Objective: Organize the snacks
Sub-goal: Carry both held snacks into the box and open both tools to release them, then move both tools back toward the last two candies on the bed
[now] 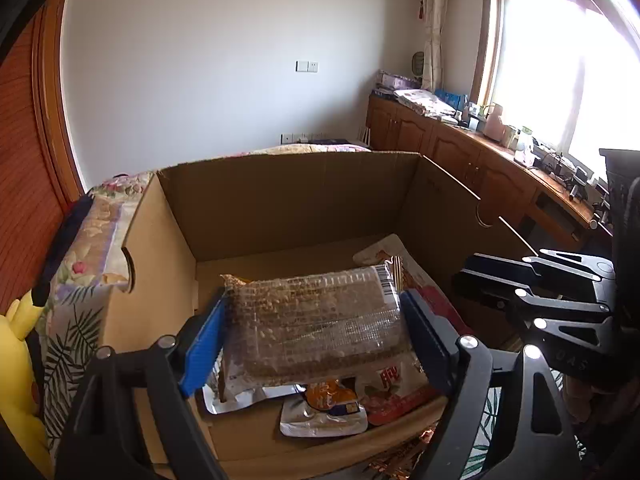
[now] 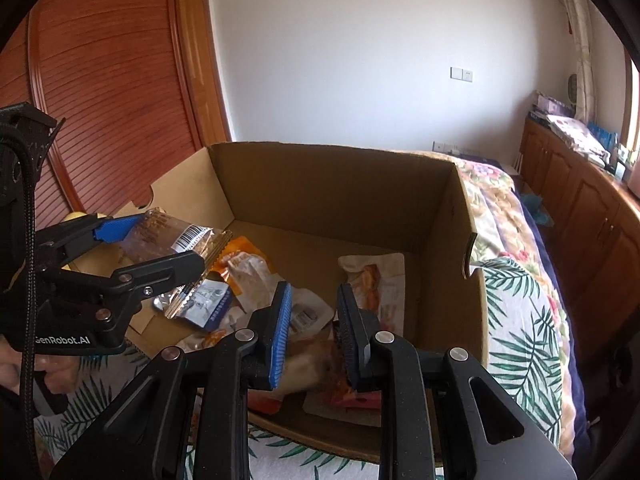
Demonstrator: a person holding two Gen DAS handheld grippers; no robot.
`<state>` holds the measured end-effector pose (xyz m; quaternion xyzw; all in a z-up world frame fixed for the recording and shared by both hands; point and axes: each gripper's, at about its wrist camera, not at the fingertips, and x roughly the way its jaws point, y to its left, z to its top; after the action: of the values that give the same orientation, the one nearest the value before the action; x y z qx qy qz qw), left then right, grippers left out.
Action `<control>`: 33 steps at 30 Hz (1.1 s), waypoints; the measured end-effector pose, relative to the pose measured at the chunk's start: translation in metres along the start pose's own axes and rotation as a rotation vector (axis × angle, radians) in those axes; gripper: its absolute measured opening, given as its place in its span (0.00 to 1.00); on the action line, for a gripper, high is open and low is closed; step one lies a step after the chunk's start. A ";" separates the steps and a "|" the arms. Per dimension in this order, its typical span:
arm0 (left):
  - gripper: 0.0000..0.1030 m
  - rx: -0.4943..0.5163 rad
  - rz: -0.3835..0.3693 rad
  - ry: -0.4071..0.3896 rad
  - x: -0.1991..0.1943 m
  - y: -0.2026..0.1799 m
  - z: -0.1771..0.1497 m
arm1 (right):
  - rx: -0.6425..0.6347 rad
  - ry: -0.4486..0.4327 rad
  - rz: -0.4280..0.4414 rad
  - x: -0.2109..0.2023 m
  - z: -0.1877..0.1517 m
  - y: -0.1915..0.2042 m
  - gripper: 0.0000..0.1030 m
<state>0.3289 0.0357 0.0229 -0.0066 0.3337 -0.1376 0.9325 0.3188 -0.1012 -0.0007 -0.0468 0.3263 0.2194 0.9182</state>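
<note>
Left wrist view: the left gripper [image 1: 314, 328] holds a clear packet of brown grain bars [image 1: 316, 320] by its two short ends, its blue-padded fingers [image 1: 202, 348] spread wide yet pressed against the wrapper, above the open cardboard box [image 1: 280, 196] that stands on a flower-patterned bed [image 1: 80, 264]. Several flat snack pouches [image 1: 324, 412] already lie on the box floor beneath it. Right wrist view: the right gripper [image 2: 312, 332] has its fingers drawn close together, pinching a tan snack pack [image 2: 310, 364] at the box's near wall; exactly what the pack is cannot be made out. Judged step: setting both items down inside the box. To do it well, lower each packet until it rests on the pouches or on bare cardboard, keep it flat, then part the fingers and lift straight out, clear of the box walls and of the other gripper.
</note>
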 end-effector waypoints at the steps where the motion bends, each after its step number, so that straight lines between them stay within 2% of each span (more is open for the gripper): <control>1: 0.82 0.002 -0.001 0.004 0.000 -0.001 0.000 | -0.002 0.001 0.002 -0.001 -0.001 0.000 0.21; 9: 0.85 0.025 0.020 -0.030 -0.015 -0.007 0.003 | 0.003 -0.009 -0.001 -0.013 -0.005 0.002 0.21; 17: 0.85 0.018 0.022 -0.069 -0.054 0.002 -0.003 | 0.003 -0.030 -0.003 -0.037 -0.013 0.013 0.21; 25: 0.85 0.015 0.044 -0.092 -0.099 0.021 -0.024 | 0.000 -0.042 0.029 -0.059 -0.031 0.039 0.25; 33: 0.85 0.003 0.079 -0.064 -0.118 0.042 -0.056 | -0.002 -0.009 0.044 -0.054 -0.054 0.062 0.28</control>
<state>0.2168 0.1113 0.0481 0.0034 0.3035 -0.1009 0.9475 0.2238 -0.0779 -0.0059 -0.0397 0.3231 0.2399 0.9146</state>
